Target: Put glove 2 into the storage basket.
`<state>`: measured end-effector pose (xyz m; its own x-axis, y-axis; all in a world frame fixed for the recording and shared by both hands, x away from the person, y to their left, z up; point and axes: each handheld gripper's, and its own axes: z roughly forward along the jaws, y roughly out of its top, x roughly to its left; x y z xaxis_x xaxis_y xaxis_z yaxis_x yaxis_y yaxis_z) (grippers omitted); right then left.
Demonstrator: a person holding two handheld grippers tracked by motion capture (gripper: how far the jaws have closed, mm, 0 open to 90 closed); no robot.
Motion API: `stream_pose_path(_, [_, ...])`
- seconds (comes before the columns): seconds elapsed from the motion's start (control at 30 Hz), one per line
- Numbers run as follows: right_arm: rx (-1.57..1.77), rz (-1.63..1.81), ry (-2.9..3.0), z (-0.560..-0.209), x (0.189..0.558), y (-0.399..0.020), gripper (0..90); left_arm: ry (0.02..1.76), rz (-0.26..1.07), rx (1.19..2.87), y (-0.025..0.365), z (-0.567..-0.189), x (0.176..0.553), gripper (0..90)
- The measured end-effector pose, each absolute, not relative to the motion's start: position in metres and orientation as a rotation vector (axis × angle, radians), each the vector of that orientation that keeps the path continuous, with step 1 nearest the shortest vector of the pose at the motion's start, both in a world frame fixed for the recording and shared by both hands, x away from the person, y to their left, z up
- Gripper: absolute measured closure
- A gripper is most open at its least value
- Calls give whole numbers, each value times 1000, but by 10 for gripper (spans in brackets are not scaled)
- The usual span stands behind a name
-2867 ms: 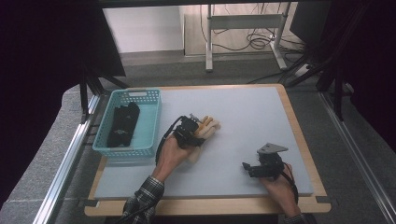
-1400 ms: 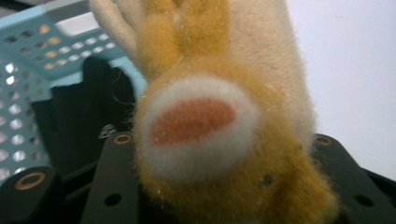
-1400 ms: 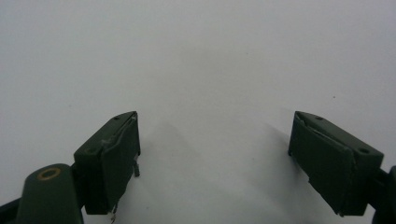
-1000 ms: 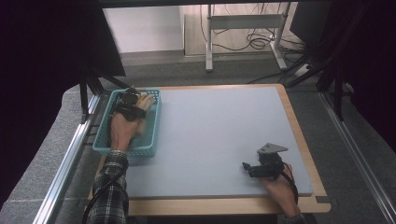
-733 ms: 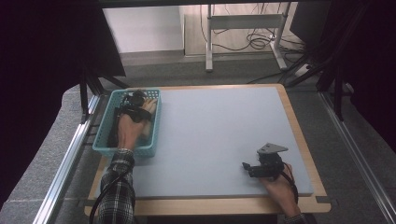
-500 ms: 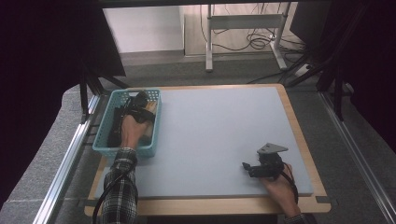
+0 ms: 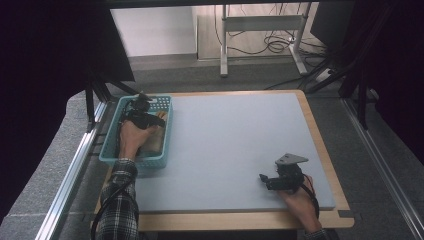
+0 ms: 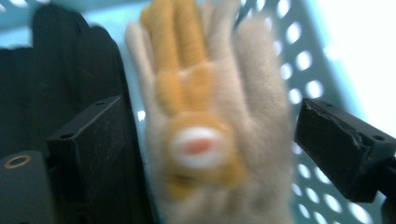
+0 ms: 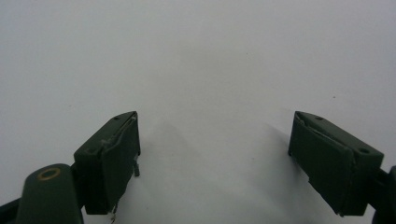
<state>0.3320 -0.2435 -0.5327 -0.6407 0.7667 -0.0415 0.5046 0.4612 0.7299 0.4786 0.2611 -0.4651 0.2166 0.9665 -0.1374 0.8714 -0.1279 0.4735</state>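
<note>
Beige glove (image 8: 219, 140) in basket (image 7: 162, 130) (left fingers (image 8: 93, 140) apart)

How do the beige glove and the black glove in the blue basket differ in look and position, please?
The beige glove is pale and fuzzy with orange fingers and a round patch; the black glove is plain and dark. The beige glove lies between the open jaws of the left gripper, which have just been opening, untouched by either; the black glove lies beside it, outside them. Both lie flat in the basket, fingers pointing the same way.
</note>
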Motion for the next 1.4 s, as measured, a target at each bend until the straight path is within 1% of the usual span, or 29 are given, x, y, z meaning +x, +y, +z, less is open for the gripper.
stream_pose_path(0.03, [1073, 993, 2350, -533, 332, -244, 160, 1680, 296, 2032, 263, -460, 476, 119])
stream_pose_path(0.07, [1072, 993, 2350, -533, 332, -244, 161, 1673, 310, 2022, 264, -457, 474, 148])
stream_pose_path(0.1, [1072, 992, 2350, -533, 332, -244, 161, 1652, 331, 2019, 267, -452, 470, 216])
stream_pose_path(0.13, [1072, 992, 2350, -533, 332, -244, 161, 1652, 331, 2019, 267, -452, 470, 255])
stream_pose_path(0.17, [1072, 992, 2350, -533, 332, -244, 161, 1632, 367, 2023, 270, -447, 466, 325])
stream_pose_path(0.2, [1072, 992, 2350, -533, 332, -244, 161, 1632, 367, 2023, 270, -447, 466, 379])
stream_pose_path(0.23, [1072, 992, 2350, -533, 332, -244, 161, 1627, 394, 2029, 274, -445, 464, 449])
stream_pose_path(0.27, [1072, 992, 2350, -533, 332, -244, 161, 1627, 394, 2029, 274, -445, 464, 499])
stream_pose_path(0.3, [1072, 992, 2350, -533, 332, -244, 161, 1641, 427, 2020, 278, -446, 461, 572])
stream_pose_path(0.37, [1072, 992, 2350, -533, 332, -244, 160, 1655, 441, 2030, 281, -448, 461, 677])
stream_pose_path(0.43, [1072, 992, 2350, -533, 332, -244, 161, 1674, 453, 2039, 284, -453, 461, 763])
stream_pose_path(0.57, [1072, 992, 2350, -533, 332, -244, 160, 1714, 440, 2041, 290, -463, 462, 859])
stream_pose_path(0.67, [1072, 992, 2350, -533, 332, -244, 161, 1730, 428, 2040, 292, -468, 463, 900])
stream_pose_path(0.87, [1072, 992, 2350, -533, 332, -244, 160, 1732, 402, 2055, 291, -475, 466, 900])
stream_pose_path(1.1, [1072, 993, 2350, -533, 332, -244, 160, 1733, 380, 2090, 280, -485, 474, 900])
stream_pose_path(1.4, [1071, 993, 2350, -533, 332, -244, 161, 1739, 354, 2079, 273, -490, 481, 900])
